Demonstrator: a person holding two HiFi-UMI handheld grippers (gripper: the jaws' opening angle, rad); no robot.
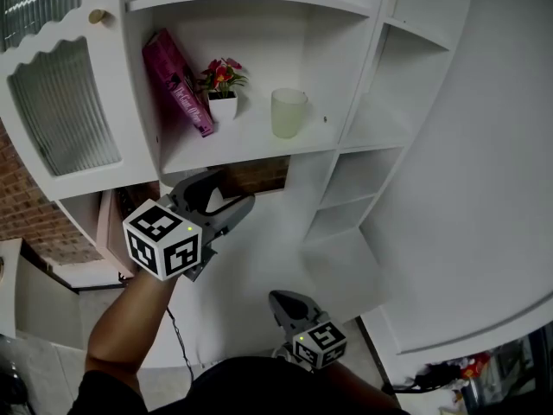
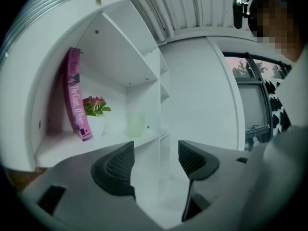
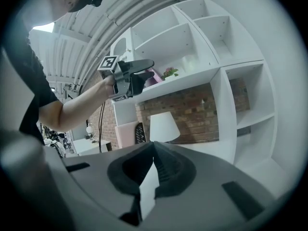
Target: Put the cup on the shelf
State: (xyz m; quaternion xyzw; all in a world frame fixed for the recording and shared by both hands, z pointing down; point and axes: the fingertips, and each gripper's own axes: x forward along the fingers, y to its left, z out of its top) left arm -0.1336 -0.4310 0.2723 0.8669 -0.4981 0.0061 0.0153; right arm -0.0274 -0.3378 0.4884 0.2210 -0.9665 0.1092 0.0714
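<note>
The cup stands upright on the shelf, above and ahead of my nearer left tongs, jaws apart and empty; my right tongs hang closed below.

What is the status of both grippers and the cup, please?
Left gripper open, empty, short of the shelf. Right gripper shut, empty, low. Cup upright on the shelf, beside the potted plant. Nothing in the way.

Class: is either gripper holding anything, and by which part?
Nothing is held. The left gripper is open and empty, the cup stands on the shelf, and the right gripper is shut on nothing.
</note>
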